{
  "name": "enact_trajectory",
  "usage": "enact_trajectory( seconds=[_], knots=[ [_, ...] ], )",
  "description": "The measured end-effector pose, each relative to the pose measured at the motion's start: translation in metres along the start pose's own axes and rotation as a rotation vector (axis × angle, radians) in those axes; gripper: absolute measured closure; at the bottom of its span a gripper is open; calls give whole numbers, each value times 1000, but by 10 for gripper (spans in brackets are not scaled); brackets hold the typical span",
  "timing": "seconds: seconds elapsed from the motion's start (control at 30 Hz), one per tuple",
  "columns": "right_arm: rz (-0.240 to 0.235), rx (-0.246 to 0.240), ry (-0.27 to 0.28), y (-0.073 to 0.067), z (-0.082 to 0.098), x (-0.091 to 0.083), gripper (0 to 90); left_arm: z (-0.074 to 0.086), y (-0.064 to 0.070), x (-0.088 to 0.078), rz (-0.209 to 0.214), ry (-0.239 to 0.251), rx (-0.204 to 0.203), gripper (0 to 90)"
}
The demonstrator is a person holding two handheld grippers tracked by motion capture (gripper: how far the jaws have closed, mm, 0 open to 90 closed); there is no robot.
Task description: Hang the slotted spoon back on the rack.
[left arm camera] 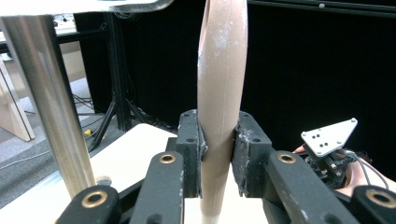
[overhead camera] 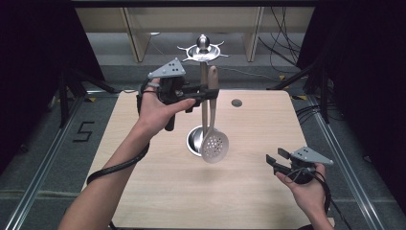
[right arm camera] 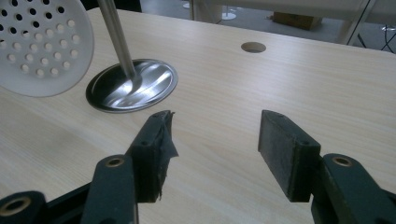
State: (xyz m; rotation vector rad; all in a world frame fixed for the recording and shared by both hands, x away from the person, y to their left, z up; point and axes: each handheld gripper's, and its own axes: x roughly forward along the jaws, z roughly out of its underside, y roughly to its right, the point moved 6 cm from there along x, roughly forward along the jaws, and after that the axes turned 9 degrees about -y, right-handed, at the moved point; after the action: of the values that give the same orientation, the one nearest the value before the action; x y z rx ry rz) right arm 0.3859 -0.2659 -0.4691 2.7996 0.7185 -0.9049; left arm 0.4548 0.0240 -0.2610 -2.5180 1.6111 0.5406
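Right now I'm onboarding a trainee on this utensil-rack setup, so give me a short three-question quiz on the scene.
1. True or false: the left claw is clamped on the handle of the slotted spoon.
2. Multiple choice: the right claw is (A) gripping the rack pole, (B) open above the table, holding nothing, (C) shut on the spoon bowl.
3. Fill in: the spoon's perforated bowl hangs beside the pole of the ____ utensil rack.

Key: 1 true; 2 B; 3 metal.
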Motion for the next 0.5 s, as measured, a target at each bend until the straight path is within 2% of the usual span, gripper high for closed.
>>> enact_trajectory(
  seconds=[0.2,0.23,0.5],
  knots=[
    [-2,-4,3,0,0,1,450,-2,-3,-1,1,-2,-8,738],
    [-26,49,-4,-5,1,1,450,-2,-3,-1,3,-1,-10,738],
    [-23,10,-8,-2,0,1,449,-3,-7,-1,8,1,-26,738]
  ],
)
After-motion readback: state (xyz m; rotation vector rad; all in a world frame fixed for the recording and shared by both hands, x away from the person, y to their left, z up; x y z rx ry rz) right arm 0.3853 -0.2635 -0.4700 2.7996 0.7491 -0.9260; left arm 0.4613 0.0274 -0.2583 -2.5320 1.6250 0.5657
